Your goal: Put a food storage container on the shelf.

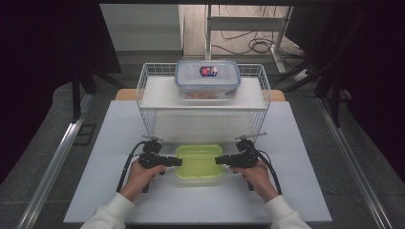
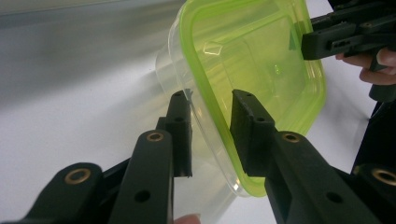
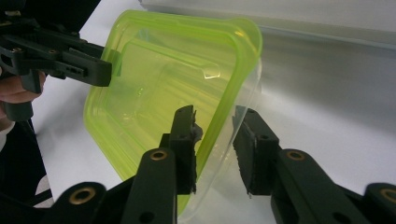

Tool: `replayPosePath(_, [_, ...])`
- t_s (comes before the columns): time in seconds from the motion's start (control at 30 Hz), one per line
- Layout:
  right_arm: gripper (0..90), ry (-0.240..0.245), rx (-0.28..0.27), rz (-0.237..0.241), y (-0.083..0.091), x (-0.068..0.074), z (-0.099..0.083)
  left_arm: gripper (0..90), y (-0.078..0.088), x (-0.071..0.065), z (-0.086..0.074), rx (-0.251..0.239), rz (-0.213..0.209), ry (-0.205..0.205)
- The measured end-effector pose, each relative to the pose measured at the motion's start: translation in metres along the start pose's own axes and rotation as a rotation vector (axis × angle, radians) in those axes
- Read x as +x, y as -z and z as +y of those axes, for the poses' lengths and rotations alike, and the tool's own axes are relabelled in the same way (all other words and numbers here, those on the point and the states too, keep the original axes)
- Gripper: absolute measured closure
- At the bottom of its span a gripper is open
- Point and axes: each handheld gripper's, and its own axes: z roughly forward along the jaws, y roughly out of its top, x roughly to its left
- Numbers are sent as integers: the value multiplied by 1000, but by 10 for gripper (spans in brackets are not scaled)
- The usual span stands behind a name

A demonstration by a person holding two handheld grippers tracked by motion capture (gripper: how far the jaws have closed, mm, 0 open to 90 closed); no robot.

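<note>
A clear plastic container with a lime-green lid [image 1: 198, 162] lies on the white table [image 1: 110, 157] near its front. My left gripper [image 1: 177, 161] is at its left side and my right gripper [image 1: 218, 160] at its right. In the left gripper view my left gripper [image 2: 210, 95] is open, its jaws straddling the green rim [image 2: 252, 51], one inside and one outside. The right gripper view shows my right gripper [image 3: 215, 112] open the same way around the opposite rim [image 3: 163, 70]. Each gripper view also shows the other gripper across the container.
A white wire basket [image 1: 143, 90] stands just behind the container. On its flat white top sits a lidded clear box [image 1: 207, 78] with a red and blue label. Bare table lies to either side of my hands. Cables trail on the floor at the back.
</note>
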Motion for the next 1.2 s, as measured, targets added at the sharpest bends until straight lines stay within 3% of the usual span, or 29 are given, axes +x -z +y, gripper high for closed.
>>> replayPosePath(0.27, [743, -18, -13, 6, 5, 3, -4, 718, 3, -9, -8, -35, 23, -27])
replayPosePath(0.53, [791, -18, -43, 8, 13, 9, -7, 764, 5, -19, -13, -54, 60, -81])
replayPosePath(0.7, [792, 7, -39, -13, 16, 11, -11, 768, 5, -21, -14, -60, 49, -93])
replayPosePath(1.2, [792, 73, -98, -2, 31, 22, -9, 767, 21, -35, -11, -108, 53, -160])
